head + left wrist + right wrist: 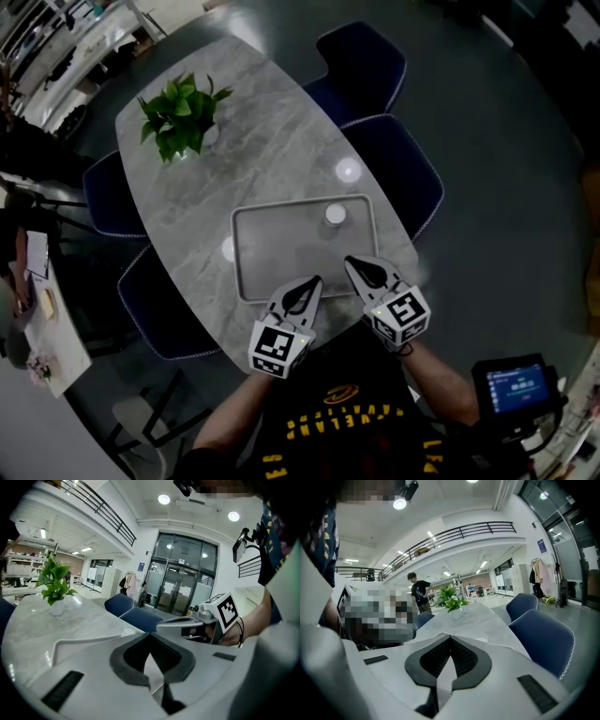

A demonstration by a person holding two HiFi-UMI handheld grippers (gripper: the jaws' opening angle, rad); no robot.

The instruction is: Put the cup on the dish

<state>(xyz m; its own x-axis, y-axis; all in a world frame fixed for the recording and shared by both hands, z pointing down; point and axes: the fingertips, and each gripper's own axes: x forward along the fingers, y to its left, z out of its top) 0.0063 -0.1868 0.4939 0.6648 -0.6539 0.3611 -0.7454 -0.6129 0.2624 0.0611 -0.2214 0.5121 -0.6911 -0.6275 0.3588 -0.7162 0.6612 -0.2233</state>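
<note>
A small white cup point(335, 215) stands upright in the far right part of a grey rectangular tray point(248, 258) on the marble table point(187, 187). Both grippers hover over the tray's near edge, a short way in front of the cup. My left gripper point(315, 281) point(150, 638) is shut, its jaws meeting at the tips with nothing between them. My right gripper point(351, 262) point(450, 639) is shut and empty too, and it is the nearer one to the cup. From the left gripper view the right gripper point(187, 623) shows on the right. No separate dish is visible.
A potted green plant point(178, 117) point(54, 585) point(452, 599) stands at the table's far end. Dark blue chairs point(398, 178) line both long sides. A device with a lit screen point(516, 384) sits at lower right. A person point(417, 590) stands far off in the background.
</note>
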